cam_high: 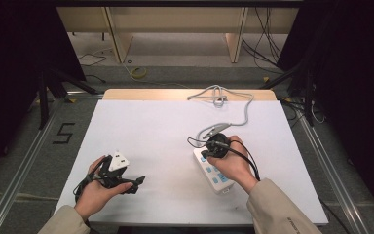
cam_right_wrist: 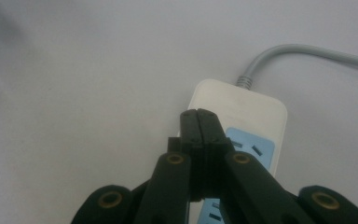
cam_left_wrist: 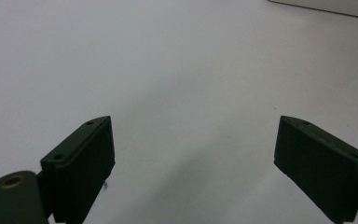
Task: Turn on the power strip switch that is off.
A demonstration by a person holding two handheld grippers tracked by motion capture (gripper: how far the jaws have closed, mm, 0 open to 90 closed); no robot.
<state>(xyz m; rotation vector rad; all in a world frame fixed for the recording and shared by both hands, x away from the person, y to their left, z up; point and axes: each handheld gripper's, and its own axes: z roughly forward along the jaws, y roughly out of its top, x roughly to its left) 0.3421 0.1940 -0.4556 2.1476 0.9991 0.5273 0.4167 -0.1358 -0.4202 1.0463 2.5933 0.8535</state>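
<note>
So the right hand-held gripper (cam_right_wrist: 199,113) is hovering right over the white power strip (cam_high: 214,173) with its jaws pressed fully together and nothing pinched between them, tips sitting above the blue sockets near the cord end; the strip is lying on the white bench (cam_high: 151,126) toward the person's right, its long axis running diagonally from the grey cable (cam_high: 246,109) back toward the near edge; the left hand-held gripper (cam_left_wrist: 193,154) is sitting well apart, jaws spread wide over bare bench, so the right hand's clearly the nearer one here.
</note>
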